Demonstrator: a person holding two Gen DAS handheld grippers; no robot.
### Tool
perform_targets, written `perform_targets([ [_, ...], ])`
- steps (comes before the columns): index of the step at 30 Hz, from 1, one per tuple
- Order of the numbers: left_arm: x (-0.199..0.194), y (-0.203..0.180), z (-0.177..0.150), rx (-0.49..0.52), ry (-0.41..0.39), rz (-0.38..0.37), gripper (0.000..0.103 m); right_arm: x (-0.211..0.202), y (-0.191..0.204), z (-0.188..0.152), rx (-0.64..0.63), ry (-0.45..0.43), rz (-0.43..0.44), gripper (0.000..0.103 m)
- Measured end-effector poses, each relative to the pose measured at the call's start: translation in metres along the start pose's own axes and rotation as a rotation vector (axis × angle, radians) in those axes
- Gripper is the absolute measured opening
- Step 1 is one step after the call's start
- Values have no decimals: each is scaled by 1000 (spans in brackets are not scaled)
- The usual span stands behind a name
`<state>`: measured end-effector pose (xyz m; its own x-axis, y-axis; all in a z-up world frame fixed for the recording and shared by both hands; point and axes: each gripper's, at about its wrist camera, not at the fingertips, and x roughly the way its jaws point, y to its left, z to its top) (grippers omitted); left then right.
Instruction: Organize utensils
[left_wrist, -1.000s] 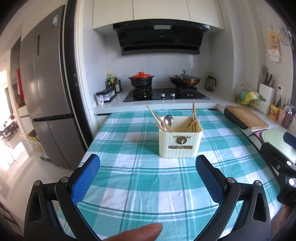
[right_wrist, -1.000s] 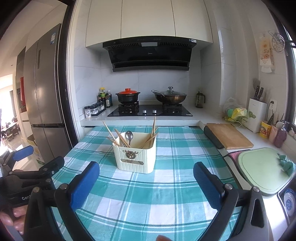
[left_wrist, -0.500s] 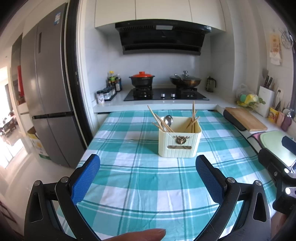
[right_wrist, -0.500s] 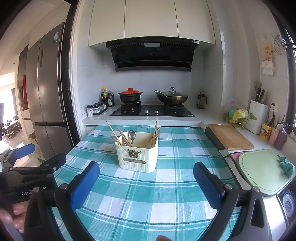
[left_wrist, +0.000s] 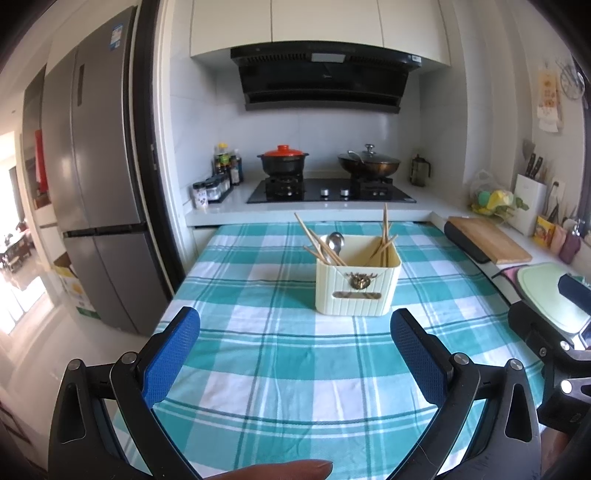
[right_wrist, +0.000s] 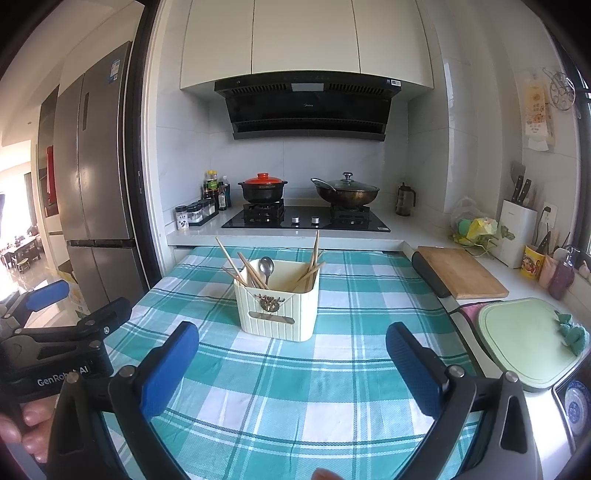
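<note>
A cream ribbed utensil holder (left_wrist: 357, 288) (right_wrist: 277, 312) stands on the teal checked tablecloth (left_wrist: 280, 354) (right_wrist: 295, 376). Wooden chopsticks (left_wrist: 317, 240) (right_wrist: 236, 264) and a metal spoon (left_wrist: 334, 240) (right_wrist: 266, 266) stick out of it. My left gripper (left_wrist: 295, 358) is open and empty, well short of the holder. My right gripper (right_wrist: 291, 365) is open and empty too, also short of the holder. The left gripper's body (right_wrist: 62, 332) shows at the left edge of the right wrist view, with a hand on it.
Beyond the table is a stove (right_wrist: 306, 219) with a red-lidded pot (right_wrist: 262, 188) and a wok (right_wrist: 345, 194). A wooden cutting board (right_wrist: 461, 271) and a green board (right_wrist: 528, 341) lie on the right counter. A fridge (left_wrist: 99, 184) stands at left.
Both views have pulled back and risen slightly from the holder. Both grippers stay open and empty.
</note>
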<state>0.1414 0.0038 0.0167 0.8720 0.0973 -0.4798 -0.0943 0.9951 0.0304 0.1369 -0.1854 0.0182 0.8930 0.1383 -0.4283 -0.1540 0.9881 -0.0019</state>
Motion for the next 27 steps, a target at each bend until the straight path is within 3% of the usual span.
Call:
perform_targets([
  [27, -2, -5, 2, 9, 5, -13, 103, -1, -2, 2, -6, 1, -2, 103],
])
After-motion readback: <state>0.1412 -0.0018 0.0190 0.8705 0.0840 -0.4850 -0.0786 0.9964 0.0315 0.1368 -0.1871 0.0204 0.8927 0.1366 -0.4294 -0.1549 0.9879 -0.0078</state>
